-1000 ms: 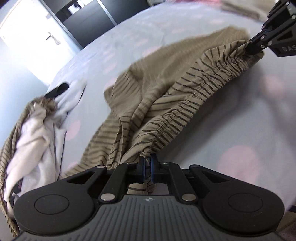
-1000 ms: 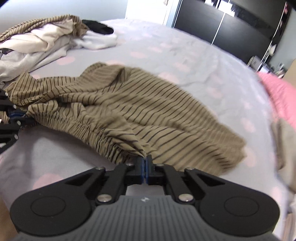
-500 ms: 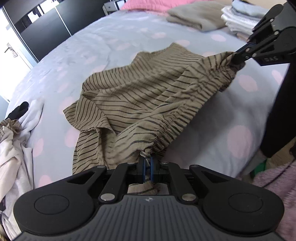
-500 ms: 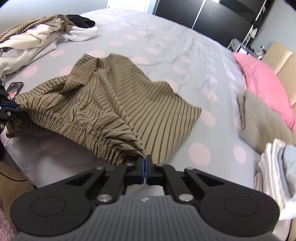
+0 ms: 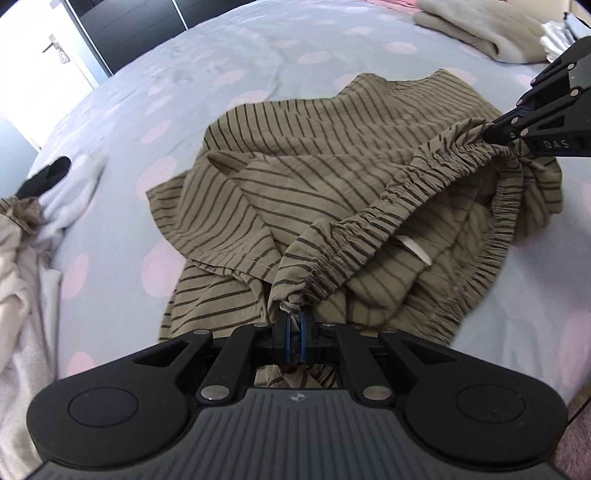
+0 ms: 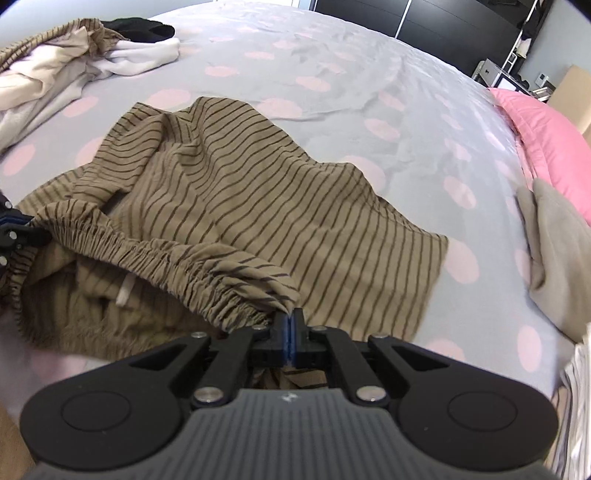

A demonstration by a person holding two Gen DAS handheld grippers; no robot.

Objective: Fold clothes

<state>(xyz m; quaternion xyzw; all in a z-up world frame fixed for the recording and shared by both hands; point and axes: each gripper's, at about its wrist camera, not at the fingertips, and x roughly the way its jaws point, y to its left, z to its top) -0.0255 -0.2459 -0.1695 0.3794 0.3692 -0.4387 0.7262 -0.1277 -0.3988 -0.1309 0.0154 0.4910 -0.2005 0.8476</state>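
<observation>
My left gripper [image 5: 293, 325] is clamped on one end of the elastic waistband [image 5: 417, 192] of the striped shorts [image 5: 295, 147], and my right gripper [image 6: 290, 325] is pinched tight on the other end — each with a small bunch of gathered fabric between its pads. The waistband hangs slack between the two, sagging open so that I can see the inside of the shorts and a white label [image 5: 415, 251]. The legs lie spread out ahead of me on the bed [image 5: 184, 92], rumpled on the left side, with one leg partly doubled over the other.

The cloth looks thin, light and floppy; it will drape and crease wherever it is not held taut, and I judge that it will drag on the dotted sheet rather than slide clean. The elastic is the best hold — thick, ruched and unlikely to slip — so the corners I have are the right ones. To flatten the shorts I would need to draw the waistband straight, since slack lets the front and back layers part.

A pile of unfolded clothes [image 6: 48, 81] lies well apart on the left; folded items [image 5: 480, 26] sit on the right.
</observation>
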